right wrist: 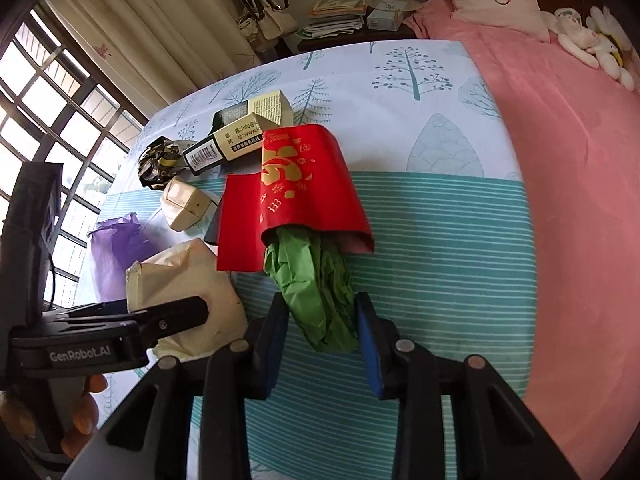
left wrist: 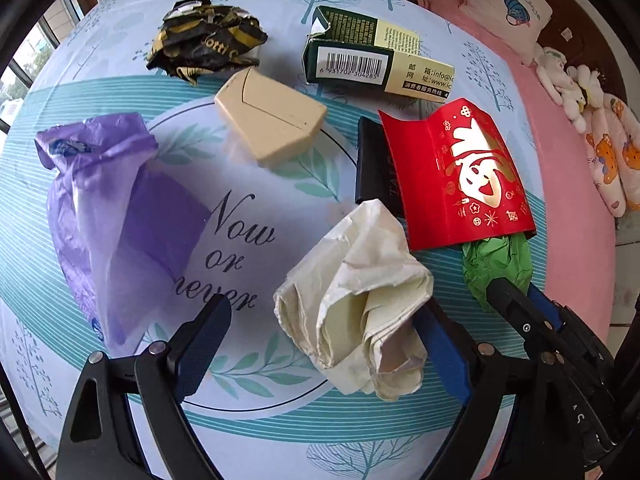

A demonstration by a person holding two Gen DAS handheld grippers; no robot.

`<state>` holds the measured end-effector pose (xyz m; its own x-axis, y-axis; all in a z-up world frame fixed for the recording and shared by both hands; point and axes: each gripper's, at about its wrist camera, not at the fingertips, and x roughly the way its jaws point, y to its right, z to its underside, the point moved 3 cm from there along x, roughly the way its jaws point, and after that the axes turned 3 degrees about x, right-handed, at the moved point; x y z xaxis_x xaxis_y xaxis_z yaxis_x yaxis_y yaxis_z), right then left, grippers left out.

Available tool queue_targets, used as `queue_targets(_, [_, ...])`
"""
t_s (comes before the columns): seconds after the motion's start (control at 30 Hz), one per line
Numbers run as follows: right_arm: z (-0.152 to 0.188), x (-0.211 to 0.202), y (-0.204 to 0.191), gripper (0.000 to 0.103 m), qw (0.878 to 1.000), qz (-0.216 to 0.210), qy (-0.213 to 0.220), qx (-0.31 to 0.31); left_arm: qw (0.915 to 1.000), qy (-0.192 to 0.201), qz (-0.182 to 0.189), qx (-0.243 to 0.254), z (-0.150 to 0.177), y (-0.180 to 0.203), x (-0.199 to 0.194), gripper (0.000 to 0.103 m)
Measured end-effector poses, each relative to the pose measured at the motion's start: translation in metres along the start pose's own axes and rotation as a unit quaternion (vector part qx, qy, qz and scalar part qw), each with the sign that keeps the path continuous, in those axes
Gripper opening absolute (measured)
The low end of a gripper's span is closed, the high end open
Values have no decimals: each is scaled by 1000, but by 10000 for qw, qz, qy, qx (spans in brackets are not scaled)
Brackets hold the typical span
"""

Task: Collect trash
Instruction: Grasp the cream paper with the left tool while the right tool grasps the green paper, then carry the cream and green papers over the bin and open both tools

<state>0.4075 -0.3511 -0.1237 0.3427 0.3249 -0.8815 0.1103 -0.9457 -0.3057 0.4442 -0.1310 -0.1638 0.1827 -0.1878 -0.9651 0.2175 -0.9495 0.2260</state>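
Left wrist view: left gripper (left wrist: 326,332) spread wide, crumpled cream paper wad (left wrist: 356,304) between its fingers, touching only the right one, unclamped; wad's long axis runs forward, mid-table.

Right wrist view: right gripper (right wrist: 322,332) straddles crumpled green paper (right wrist: 316,292); pad contact unclear. Its far end hidden under red printed sleeve (right wrist: 296,196).

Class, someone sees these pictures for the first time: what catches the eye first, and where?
The bright red envelope at the middle of the patterned cloth, with green paper sticking out between the right gripper fingers. Left of it lie crumpled cream paper and a purple bag.
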Motion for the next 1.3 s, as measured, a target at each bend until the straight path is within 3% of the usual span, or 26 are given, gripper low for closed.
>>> queue_targets(0.07, [0,-1,0,30,10000,-68,-44,-14,9999,-3,129,23,0,2,0,78])
queue_targets(0.13, [3,-3,-2,29,9998,-168,-111,-9,9995,2,279,116,-1,8,-2,57])
queue_targets(0.17, [4,-5,-2,29,9997,-202,-126,-2,9996,14,209,184,-1,12,-3,57])
queue_targets(0.23, [7,-7,-4,28,9995,-268,-160,19,9993,140,78,351,-2,18,-8,35])
queue_targets(0.3, [9,-9,-6,28,9991,-359,-231,85,9988,193,46,458,-2,21,-13,30])
queue_targets(0.47, [21,-13,-11,28,9964,-540,-559,336,9970,353,-119,674,3,24,-32,27])
queue_targets(0.73, [55,-11,-23,28,9932,-382,-1047,346,9939,366,-308,998,36,15,-58,26])
queue_targets(1.1, [110,-30,-59,28,9933,-297,-1092,215,9922,380,-209,1165,101,-20,-87,26])
queue_targets(1.3, [150,-42,-89,28,9950,-132,-930,340,9877,451,-103,1492,143,-49,-104,26])
